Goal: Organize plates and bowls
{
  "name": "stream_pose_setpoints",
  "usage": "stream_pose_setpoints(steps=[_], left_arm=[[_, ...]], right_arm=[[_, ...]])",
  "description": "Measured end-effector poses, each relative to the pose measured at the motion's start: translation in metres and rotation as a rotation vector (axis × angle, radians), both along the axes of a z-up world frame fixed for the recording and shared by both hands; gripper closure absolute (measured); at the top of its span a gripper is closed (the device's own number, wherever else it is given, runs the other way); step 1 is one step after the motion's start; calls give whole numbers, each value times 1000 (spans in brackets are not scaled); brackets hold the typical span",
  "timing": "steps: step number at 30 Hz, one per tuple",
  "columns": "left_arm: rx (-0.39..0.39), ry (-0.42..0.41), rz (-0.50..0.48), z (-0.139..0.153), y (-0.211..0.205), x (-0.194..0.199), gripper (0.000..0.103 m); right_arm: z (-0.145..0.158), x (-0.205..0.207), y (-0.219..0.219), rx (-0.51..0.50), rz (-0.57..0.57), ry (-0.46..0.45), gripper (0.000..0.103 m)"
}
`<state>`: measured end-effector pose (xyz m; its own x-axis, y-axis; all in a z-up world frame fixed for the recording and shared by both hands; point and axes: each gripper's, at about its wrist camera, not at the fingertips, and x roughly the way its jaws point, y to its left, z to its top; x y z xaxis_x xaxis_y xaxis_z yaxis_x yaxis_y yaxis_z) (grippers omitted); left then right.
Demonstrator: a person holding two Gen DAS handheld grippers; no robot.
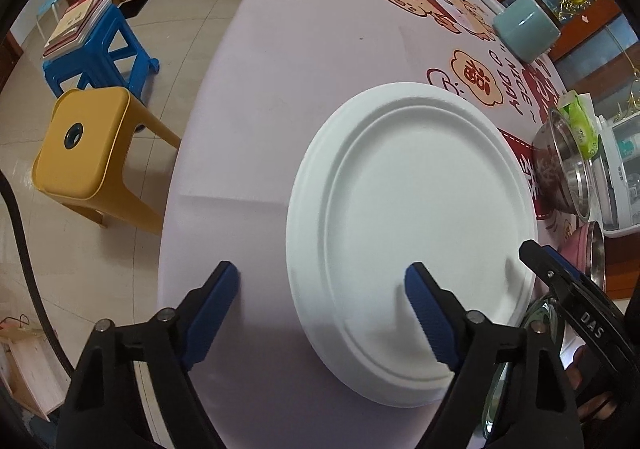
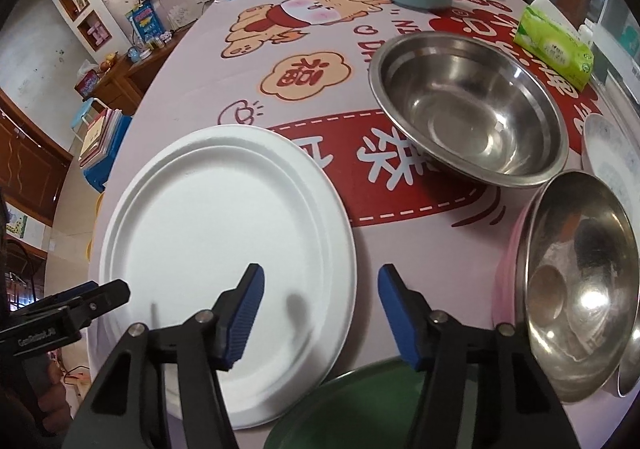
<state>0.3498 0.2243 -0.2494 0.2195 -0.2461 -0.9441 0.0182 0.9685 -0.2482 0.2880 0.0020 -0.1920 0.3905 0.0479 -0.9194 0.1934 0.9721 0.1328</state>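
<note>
- The round table's printed cloth (image 2: 320, 209) carries everything; keep each dish sliding or lifting low over it so nothing tips.
- The white plate (image 2: 224, 249) lies flat near the table's edge, both tongs hovering over its near rim. Judging by that, it is the next piece to stack.
- The large steel bowl (image 2: 472, 105) sits upright beyond the plate, well apart from it; a smaller steel bowl (image 2: 576, 285) leans tilted at the right on what looks like a pink dish, so it may shift if nudged.
- A green plate (image 2: 352, 409) shows just beside the white plate's near rim.
- The left gripper (image 1: 320, 313) is spread wide, empty, straddling the plate's left rim; pinch the rim squarely.
- The right gripper (image 2: 320, 317) also gapes empty across the right rim.
</note>
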Motion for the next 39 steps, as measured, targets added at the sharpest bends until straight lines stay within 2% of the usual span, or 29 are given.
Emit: stream_pose_setpoints(steps=[1,5,8,10,13,18,28,32,39], left_arm=[[0,-2,-4,0,-1,0,27],[8,-14,-27,2,-4,1,32],[27,-24,-38,3,-6,1,40],[20,-28,-43,4,-6,1,49],[16,-31,-48,4,-5,0,57],[16,-32,-42,4,-3,0,65],[40,-38,-44,4,-1,-2,66],[13,-43,1,8,7,-2,66],[18,-107,48,28,18,-10,66]], right_arm=[[-2,1,-2,6,-7,3,49],[-5,0,-8,20,-29,7,55],[-8,0,-10,35,-37,10,62],[-8,0,-11,39,-39,5,65],[-9,0,-11,54,-34,-1,70],[-10,-1,-10,68,-25,-7,79],[-9,-6,-12,112,-41,-14,79],[-5,-9,-9,132,-27,-31,79],[15,-14,1,143,31,-106,79]])
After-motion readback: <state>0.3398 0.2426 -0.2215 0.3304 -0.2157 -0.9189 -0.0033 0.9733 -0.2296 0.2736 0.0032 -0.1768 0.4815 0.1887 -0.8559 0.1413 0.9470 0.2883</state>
